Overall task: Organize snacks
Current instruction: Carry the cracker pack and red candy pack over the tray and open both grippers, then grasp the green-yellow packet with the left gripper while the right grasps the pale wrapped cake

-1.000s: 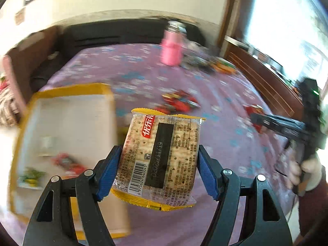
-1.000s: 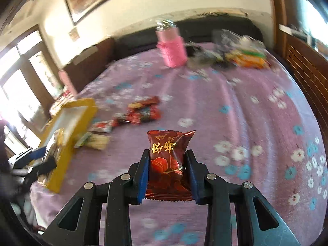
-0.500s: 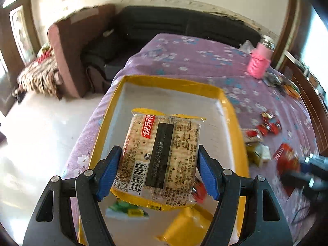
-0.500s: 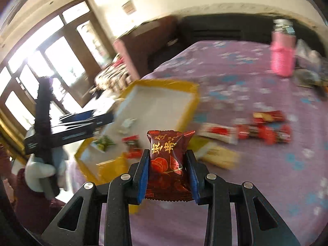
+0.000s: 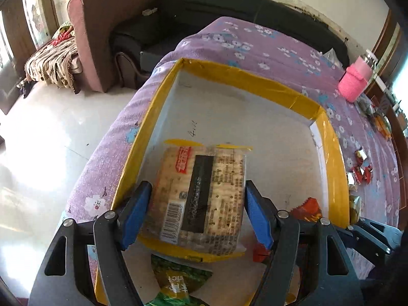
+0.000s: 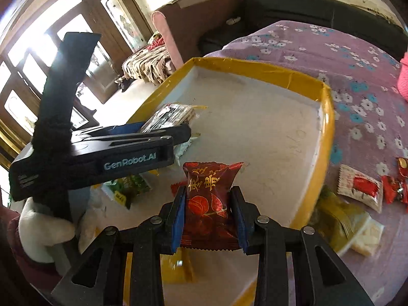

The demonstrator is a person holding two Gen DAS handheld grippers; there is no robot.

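Hovering over the tray [image 5: 334, 153], left gripper [image 5: 196, 209] held a cracker pack [image 5: 201, 196], right gripper [image 6: 209, 214] a red candy [image 6: 209, 204]. Few snacks were already in; several packets [image 6: 359, 188] remained on the cloth to the right.

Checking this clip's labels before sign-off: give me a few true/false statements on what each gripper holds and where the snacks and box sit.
1. The left gripper is shut on a cracker packet. True.
2. The right gripper is empty. False: its pads clamp a dark red candy packet.
3. The cracker packet hangs over the yellow-rimmed box. True.
4. The box holds nothing. False: a green snack packet lies inside.
5. The pink bottle stands inside the box. False: it stands on the purple floral cloth, beyond the box.
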